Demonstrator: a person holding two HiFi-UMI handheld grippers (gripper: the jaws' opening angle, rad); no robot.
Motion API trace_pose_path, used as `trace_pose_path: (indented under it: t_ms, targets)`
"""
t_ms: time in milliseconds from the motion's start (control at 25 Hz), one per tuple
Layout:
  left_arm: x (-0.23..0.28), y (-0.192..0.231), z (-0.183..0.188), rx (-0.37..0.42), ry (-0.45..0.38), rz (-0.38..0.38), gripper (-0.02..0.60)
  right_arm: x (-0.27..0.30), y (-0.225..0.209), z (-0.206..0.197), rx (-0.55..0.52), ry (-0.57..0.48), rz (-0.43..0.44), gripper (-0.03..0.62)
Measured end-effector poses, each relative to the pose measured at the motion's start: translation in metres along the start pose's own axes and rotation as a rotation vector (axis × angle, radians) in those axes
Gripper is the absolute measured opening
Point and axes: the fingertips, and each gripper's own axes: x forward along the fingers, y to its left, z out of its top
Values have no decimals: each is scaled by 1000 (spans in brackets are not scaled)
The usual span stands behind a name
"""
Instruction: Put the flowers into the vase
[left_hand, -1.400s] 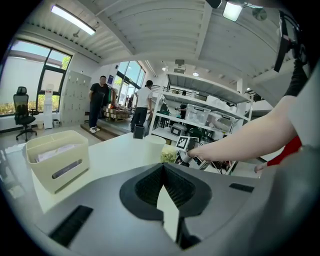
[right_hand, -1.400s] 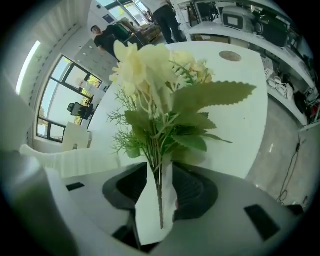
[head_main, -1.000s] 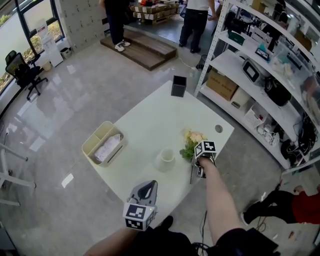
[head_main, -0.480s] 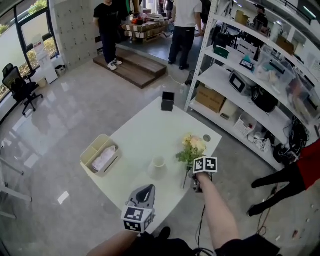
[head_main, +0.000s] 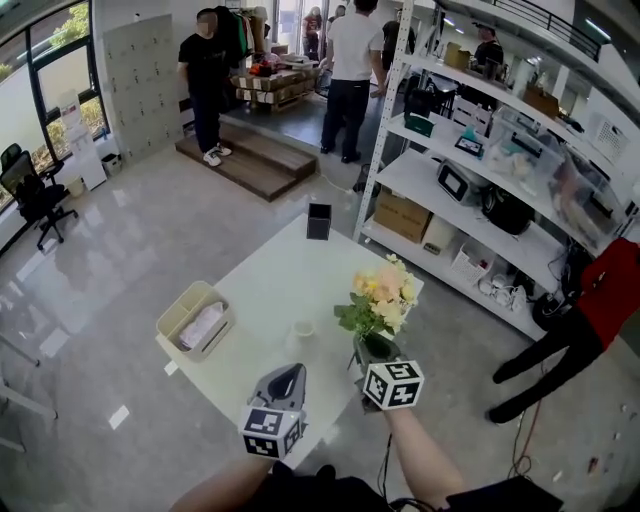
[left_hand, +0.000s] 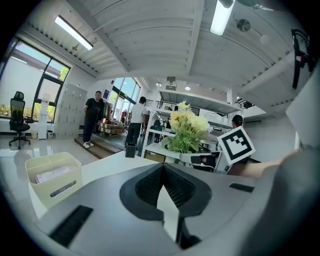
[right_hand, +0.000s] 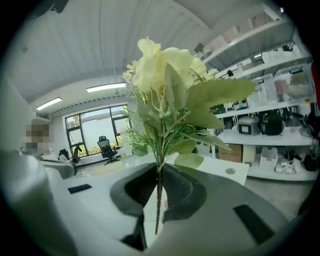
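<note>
A bunch of pale yellow flowers (head_main: 381, 295) with green leaves stands upright above the table's near right edge. My right gripper (head_main: 371, 352) is shut on its thin stem (right_hand: 158, 202), and the blooms (right_hand: 165, 65) fill the right gripper view above the jaws. The small white vase (head_main: 303, 328) stands on the white table (head_main: 270, 270), left of the flowers and just beyond my left gripper (head_main: 288, 380). My left gripper (left_hand: 163, 169) is shut with nothing in it. From the left gripper view the flowers (left_hand: 188, 129) appear ahead to the right; the vase is hidden there.
A beige bin (head_main: 186, 309) holding a white cloth sits at the table's left edge. A black box (head_main: 319, 221) stands at the far corner. A white shelving rack (head_main: 470, 190) runs along the right. People (head_main: 350, 70) stand at the back, and one in red (head_main: 600, 290) is at right.
My right gripper has lifted the flowers off the table and turned them upright. The left gripper has risen a little. The view has tilted up toward the room.
</note>
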Motion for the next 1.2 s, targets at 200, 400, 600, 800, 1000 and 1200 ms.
trace_pose_path:
  t_ms: [200, 400, 600, 800, 1000, 1200]
  targets:
    - [-3, -6, 13, 23, -30, -7, 5, -47, 38, 34, -102, -193, -17, 35]
    - [-5, -11, 22, 44, -44, -12, 5, -76, 58, 49, -240, -298, -41, 35]
    - [-6, -14, 24, 46, -47, -13, 5, -86, 56, 47, -247, -296, -53, 35]
    - [-10, -13, 18, 32, -39, -1, 5, -87, 52, 41, -228, -280, -54, 35]
    - [-19, -3, 14, 19, -36, 36, 5, -77, 63, 32, -226, -255, -17, 35]
    - [-30, 16, 5, -5, -24, 89, 5, -55, 97, 23, -227, -235, 70, 35]
